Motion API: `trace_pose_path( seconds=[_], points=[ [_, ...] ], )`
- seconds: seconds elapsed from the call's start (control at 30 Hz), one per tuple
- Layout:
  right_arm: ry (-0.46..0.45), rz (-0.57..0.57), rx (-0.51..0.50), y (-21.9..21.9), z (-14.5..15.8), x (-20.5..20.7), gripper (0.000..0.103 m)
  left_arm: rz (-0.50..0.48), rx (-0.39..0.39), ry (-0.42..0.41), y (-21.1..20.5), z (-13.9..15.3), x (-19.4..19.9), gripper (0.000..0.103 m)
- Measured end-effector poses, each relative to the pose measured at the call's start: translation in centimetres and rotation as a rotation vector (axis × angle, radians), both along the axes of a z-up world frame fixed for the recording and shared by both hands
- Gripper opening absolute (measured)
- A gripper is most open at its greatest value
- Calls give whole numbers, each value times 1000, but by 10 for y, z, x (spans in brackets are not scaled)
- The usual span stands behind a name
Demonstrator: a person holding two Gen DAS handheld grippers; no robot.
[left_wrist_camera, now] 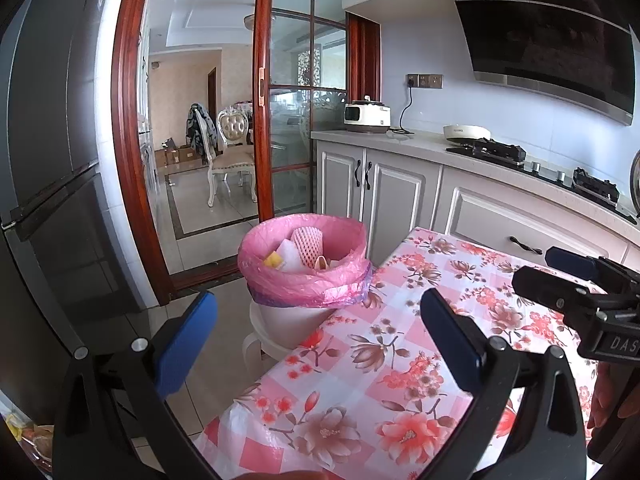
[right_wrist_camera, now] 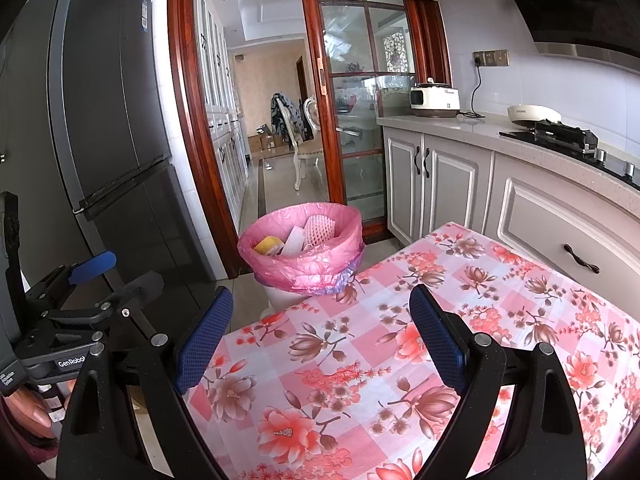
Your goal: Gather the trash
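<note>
From the left wrist view, the left gripper hangs with its two blue-padded tongs spread wide and nothing between them, one tong over the floor and the other over the near corner of the table, a stance that suits a tool with no piece to carry. Just past that corner stands one white bin, set on a white stool so its mouth comes close to table height, which I judge makes dropping things in easy; its pink bag is folded out over the rim to keep it from slipping inside. In the bag I count about four pieces of trash: a yellow lump, a white slab, a pink foam net sleeve and a pale curved scrap (there may be more underneath, hidden). The right gripper shows at the right edge, seen from the side, and this view does not settle its spread. From the right wrist view, that same right gripper has its two dark-blue tongs parted, empty, above the floral cloth, and the left gripper sits low at the left with only one blue pad visible. The bin and its trash lie straight ahead, touching the table's far-left corner. No loose trash shows on the cloth in either view, so collecting looks all but finished.
</note>
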State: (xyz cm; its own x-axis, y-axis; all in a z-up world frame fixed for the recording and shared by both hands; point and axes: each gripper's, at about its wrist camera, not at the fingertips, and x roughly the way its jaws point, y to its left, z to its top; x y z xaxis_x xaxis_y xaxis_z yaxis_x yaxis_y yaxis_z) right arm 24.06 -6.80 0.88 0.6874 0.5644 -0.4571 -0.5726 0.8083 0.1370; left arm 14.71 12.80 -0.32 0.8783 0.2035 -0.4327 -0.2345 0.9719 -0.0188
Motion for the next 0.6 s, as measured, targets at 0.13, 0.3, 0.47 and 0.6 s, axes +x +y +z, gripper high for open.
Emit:
trace_pose_path(
  seconds=[0.13, 0.3, 0.47, 0.6],
  points=[
    [-8, -3, -1, 0, 3, -2, 85, 0, 1, 0, -1, 0, -1, 98],
    [-20, -6, 1, -1, 5, -4, 85, 1, 2, 4, 0, -1, -1, 98],
    [-43, -9, 13, -4, 9, -11, 85, -11, 8, 14, -1, -4, -1, 98],
    [-50, -17, 15, -6, 11, -13, 85, -17, 14, 8, -3, -3, -4, 98]
  ],
)
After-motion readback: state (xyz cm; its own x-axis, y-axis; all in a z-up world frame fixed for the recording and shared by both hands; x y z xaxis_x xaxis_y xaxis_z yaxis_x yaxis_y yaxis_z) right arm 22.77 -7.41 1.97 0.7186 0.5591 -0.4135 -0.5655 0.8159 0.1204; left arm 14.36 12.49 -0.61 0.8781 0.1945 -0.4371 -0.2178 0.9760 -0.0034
